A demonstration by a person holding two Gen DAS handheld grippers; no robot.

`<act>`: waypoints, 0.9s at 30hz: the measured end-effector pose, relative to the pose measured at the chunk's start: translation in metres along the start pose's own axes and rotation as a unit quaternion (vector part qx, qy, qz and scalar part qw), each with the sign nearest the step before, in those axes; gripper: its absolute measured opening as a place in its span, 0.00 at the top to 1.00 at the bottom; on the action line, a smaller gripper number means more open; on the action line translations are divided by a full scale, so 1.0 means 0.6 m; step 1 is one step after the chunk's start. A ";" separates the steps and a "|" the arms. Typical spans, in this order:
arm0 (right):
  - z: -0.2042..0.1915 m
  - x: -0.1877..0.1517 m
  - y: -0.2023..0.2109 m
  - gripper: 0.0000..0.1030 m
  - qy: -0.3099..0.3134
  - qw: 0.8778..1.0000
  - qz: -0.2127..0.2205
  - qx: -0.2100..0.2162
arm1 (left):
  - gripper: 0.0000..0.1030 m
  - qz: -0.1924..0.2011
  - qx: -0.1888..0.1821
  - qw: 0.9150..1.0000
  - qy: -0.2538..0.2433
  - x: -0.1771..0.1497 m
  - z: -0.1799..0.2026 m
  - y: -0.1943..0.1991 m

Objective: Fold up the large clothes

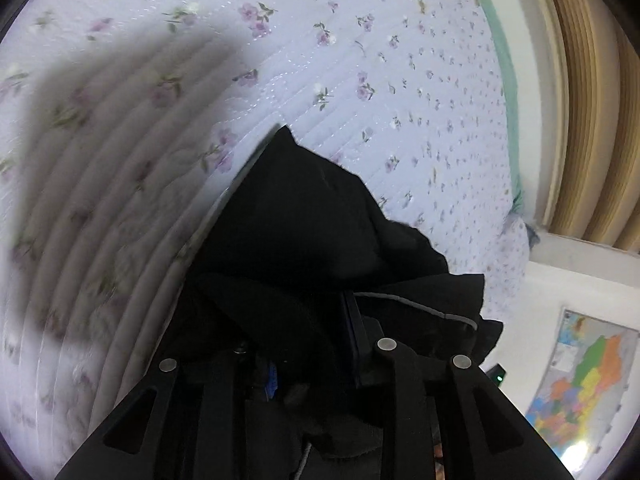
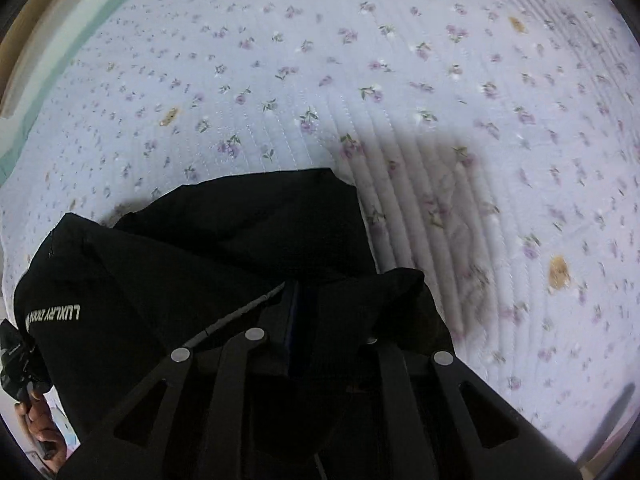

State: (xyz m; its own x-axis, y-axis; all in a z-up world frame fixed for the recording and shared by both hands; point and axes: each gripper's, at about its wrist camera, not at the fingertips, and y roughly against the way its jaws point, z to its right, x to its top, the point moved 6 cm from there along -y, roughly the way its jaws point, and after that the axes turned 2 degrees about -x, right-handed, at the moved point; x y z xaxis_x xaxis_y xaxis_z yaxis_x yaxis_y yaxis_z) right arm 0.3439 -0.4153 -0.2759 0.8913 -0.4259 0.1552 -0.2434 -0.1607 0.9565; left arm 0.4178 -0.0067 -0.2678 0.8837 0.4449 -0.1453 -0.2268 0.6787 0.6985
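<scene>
A black garment with a grey cord and white lettering hangs bunched over both grippers, lifted above the bed. My left gripper is shut on the black garment; its fingertips are buried in the cloth. In the right wrist view the same black garment drapes forward and to the left, with the lettering at the left edge. My right gripper is shut on the garment too, its fingertips covered by folds. The garment casts a dark shadow on the bed in both views.
A quilted lilac bedspread with small purple flowers fills both views. A mint green bed border, a wooden headboard and a wall map lie to the right. The other hand and handle show at the lower left.
</scene>
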 end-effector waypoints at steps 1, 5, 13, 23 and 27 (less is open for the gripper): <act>-0.001 0.003 -0.002 0.90 0.003 1.000 -0.005 0.000 | 0.73 -0.010 -0.005 1.000 -0.010 -0.001 0.002 0.004; 0.006 0.002 0.020 0.90 0.003 0.999 -0.018 0.028 | 0.70 -0.019 -0.014 0.997 -0.068 -0.022 0.023 0.054; 0.032 -0.019 0.191 0.65 0.036 0.984 0.032 0.170 | 0.20 0.047 -0.109 0.975 -0.186 -0.086 0.100 0.308; 0.040 -0.034 0.240 0.26 0.076 0.986 0.114 0.099 | 0.19 0.075 0.074 0.972 -0.208 -0.056 0.102 0.200; 0.045 -0.010 0.179 0.26 0.100 0.989 0.099 0.049 | 0.19 0.071 0.107 0.969 -0.212 -0.023 0.102 0.148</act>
State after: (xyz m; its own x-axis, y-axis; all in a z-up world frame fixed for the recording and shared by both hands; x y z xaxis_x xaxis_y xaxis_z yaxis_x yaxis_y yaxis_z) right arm 0.3024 -0.4540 -0.1809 0.8778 -0.2753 0.3920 -0.4480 -0.1823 0.8753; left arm 0.4105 0.0118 -0.1607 0.9488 0.2143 0.2322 -0.3087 0.4710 0.8264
